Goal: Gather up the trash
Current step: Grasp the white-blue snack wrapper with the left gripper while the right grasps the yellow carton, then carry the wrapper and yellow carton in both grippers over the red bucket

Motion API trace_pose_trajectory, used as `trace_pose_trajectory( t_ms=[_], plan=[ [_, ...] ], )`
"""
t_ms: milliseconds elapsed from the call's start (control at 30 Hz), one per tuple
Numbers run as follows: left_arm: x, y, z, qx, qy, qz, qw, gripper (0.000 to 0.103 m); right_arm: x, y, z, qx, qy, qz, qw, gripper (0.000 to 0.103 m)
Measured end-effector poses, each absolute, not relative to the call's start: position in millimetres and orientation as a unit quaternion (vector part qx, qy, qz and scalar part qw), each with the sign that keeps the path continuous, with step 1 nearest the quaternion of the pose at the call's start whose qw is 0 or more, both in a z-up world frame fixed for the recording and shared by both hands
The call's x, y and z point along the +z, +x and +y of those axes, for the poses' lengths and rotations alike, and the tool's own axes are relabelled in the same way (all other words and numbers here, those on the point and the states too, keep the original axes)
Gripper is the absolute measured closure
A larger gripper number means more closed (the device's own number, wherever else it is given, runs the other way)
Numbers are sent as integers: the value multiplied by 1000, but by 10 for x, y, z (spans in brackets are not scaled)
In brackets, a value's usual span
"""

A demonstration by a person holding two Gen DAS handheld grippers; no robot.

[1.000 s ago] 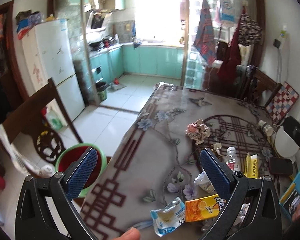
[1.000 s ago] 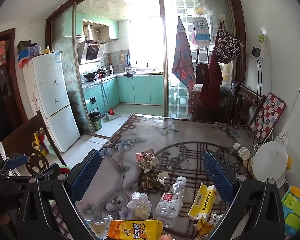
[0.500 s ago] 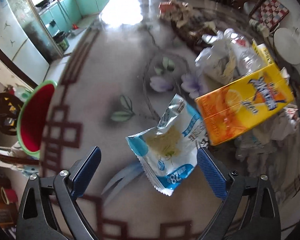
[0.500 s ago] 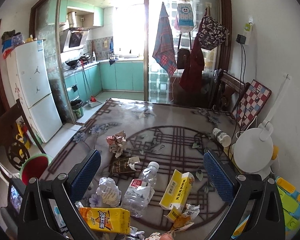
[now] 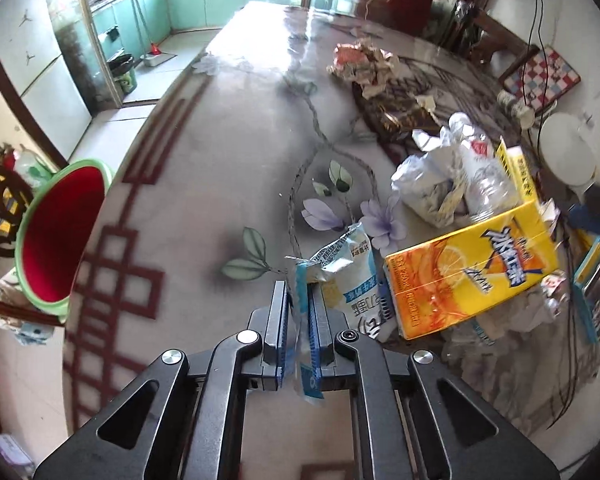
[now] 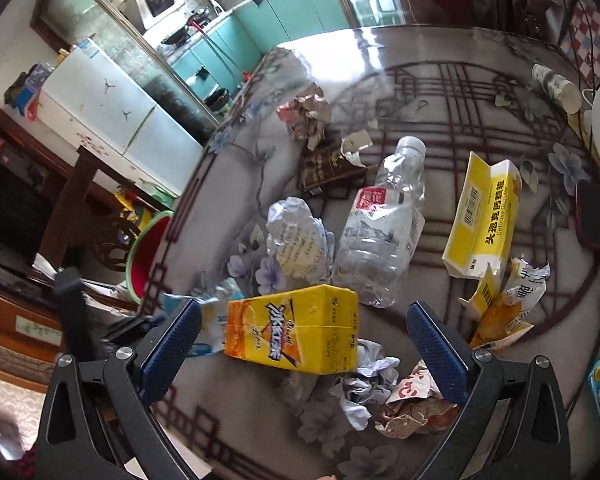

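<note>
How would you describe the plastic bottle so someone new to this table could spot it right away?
On the patterned table, look at the litter pile nearest the camera. The bottle lies on its side between a crumpled wrapper and a yellow box. It is the only clear, see-through item, with a white cap and red label.

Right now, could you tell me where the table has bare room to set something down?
The table's left half is bare, from the edge above the red basin across to the blue-white wrapper. It is crowded on the right, around the yellow juice carton and plastic bottle.
</note>
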State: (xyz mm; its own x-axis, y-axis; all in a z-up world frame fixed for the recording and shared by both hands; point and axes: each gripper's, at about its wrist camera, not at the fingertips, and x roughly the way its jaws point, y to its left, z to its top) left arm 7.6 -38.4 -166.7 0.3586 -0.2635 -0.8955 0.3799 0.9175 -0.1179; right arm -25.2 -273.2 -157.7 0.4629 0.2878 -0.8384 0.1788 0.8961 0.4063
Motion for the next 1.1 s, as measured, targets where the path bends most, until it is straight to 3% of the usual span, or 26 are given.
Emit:
trace_pose_trajectory(
  t_ms=[433, 933, 1000, 1033, 1100],
  plan=[
    [-1397, 89, -272, -203, 72, 494, 843, 94, -1856, -107, -2656, 64, 263, 571, 775, 0],
    [-1361, 81, -287, -202, 75, 492, 843, 94, -1999, -77, -2611, 107, 314, 568, 753, 1],
    [-1361, 85, -288, -202, 75, 492, 843, 94, -1983, -76, -2589, 113, 309, 566, 756, 6],
    [-1363, 84, -289, -202, 74, 492, 844, 94, -1986, -75, -2583, 114, 307, 566, 756, 15],
    [-1360, 90, -291, -201, 73, 492, 844, 94, -1999, -63, -2575, 118, 310, 565, 755, 44]
  ],
)
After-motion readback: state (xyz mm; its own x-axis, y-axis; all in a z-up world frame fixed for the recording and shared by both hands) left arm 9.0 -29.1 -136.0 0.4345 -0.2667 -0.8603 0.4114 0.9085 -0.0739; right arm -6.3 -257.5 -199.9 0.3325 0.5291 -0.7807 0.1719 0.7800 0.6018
